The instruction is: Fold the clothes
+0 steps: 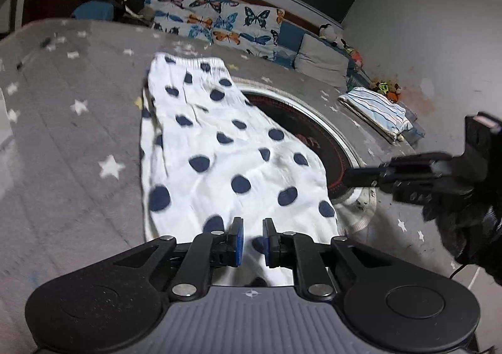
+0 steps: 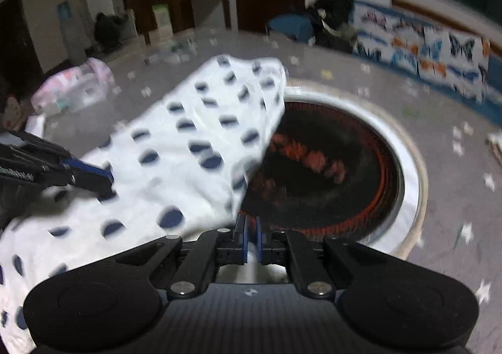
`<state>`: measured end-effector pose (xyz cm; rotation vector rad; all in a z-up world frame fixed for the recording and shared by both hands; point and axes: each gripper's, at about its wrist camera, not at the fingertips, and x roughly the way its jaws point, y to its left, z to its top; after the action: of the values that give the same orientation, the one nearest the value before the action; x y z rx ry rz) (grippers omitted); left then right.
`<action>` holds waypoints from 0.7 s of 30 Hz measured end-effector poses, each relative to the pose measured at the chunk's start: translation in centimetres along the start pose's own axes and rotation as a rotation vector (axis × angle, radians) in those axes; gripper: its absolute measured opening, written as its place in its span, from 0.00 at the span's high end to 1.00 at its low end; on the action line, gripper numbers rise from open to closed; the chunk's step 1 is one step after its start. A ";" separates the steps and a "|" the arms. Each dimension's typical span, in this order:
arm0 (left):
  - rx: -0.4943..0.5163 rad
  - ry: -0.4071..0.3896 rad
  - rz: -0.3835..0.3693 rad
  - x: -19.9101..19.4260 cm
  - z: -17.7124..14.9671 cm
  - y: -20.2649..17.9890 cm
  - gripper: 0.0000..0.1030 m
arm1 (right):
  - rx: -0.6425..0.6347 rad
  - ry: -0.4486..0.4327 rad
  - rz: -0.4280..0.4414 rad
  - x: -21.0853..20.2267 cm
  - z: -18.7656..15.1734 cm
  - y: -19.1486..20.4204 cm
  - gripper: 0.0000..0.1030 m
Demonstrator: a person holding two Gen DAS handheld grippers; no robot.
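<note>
1 polka-dot garment (image 1: 232, 147), 1 round rug (image 1: 323, 137), 1 folded striped cloth (image 1: 376, 112), 2 grippers

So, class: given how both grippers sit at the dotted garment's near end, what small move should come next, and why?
Probably close the left gripper on the near hem of the polka-dot garment: its jaws stand open over the cloth, while the right gripper looks nearly shut at the garment's edge.

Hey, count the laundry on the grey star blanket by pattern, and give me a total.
Polka-dot garment: 1
Striped folded cloth: 1
Total: 2
</note>
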<state>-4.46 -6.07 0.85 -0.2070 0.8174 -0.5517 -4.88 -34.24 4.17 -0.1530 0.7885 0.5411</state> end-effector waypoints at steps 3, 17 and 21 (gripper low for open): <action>0.000 -0.021 0.015 0.5 1.2 0.2 0.82 | -0.008 -0.036 0.043 0.2 1.1 0.9 0.92; -0.033 -0.056 0.164 1.5 3.2 4.0 0.83 | -0.016 0.027 0.048 3.4 1.2 1.3 0.89; -0.021 -0.072 0.141 1.1 3.3 3.0 0.83 | -0.044 -0.009 0.086 2.9 2.3 2.1 0.79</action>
<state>-0.20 -4.26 1.22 -0.1860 0.7620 -0.4006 -2.89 -30.52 3.88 -0.1575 0.7775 0.6400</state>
